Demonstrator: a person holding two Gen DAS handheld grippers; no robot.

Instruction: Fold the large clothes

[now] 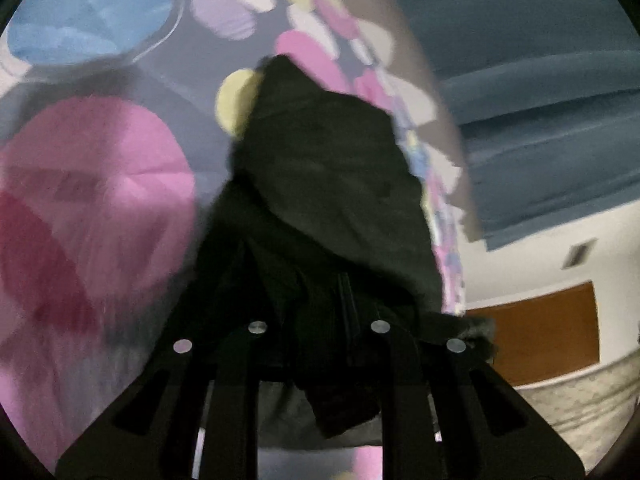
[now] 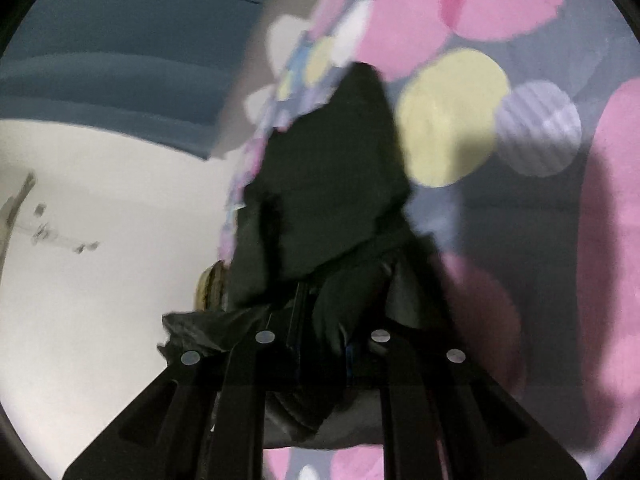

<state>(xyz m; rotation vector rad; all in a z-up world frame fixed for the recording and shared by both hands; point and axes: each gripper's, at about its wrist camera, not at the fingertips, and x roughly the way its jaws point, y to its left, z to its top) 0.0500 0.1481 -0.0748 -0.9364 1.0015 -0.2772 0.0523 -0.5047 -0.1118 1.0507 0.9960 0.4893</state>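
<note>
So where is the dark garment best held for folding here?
At its near edge, one tool per end, as now: the left tool and right tool each pinch bunched cloth, and the dark garment trails forward over the patterned sheet.

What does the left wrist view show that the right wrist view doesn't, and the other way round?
Only the left wrist view shows a large blue circle on the patterned sheet and a brown panel low on the white wall. Only the right wrist view shows a pale bracket-like fixture on the wall, too blurred to identify. Both show a gripper, left gripper and right gripper, shut on the dark garment, above the patterned sheet with teal curtains behind.
</note>
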